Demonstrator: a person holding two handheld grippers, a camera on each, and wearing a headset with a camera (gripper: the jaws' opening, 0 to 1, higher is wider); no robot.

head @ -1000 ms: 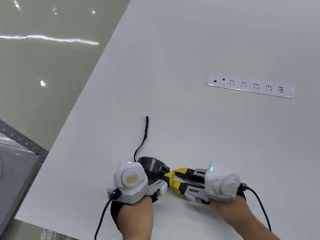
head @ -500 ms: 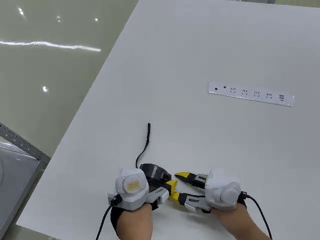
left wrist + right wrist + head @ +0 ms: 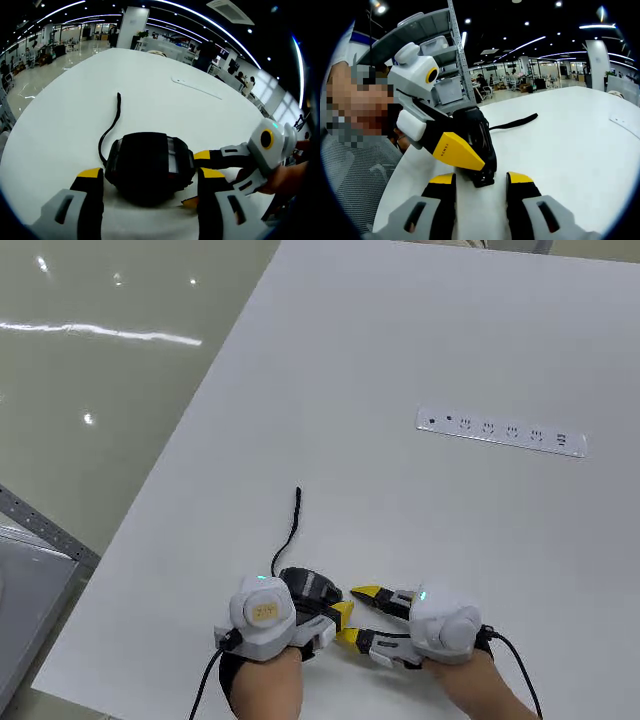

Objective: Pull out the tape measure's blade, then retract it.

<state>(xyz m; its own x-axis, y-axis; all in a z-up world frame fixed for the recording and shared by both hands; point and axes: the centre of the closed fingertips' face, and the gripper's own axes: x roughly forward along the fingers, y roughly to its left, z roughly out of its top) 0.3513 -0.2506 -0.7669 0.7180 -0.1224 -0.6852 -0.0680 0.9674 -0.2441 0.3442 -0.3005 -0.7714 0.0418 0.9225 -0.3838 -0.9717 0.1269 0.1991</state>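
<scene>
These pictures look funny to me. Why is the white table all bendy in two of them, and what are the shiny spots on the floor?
Left and right gripper views: fisheye lenses bend the white table and the ceiling light strips; head view: the table's edge is straight, and the glossy greenish floor reflects lights as glare streaks.

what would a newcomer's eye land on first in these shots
The black tape measure sits near the front edge of the white table, held between the yellow-tipped jaws of the left gripper, with its black strap trailing away. The right gripper faces it with jaws apart. Farther back lies a white power strip.
</scene>
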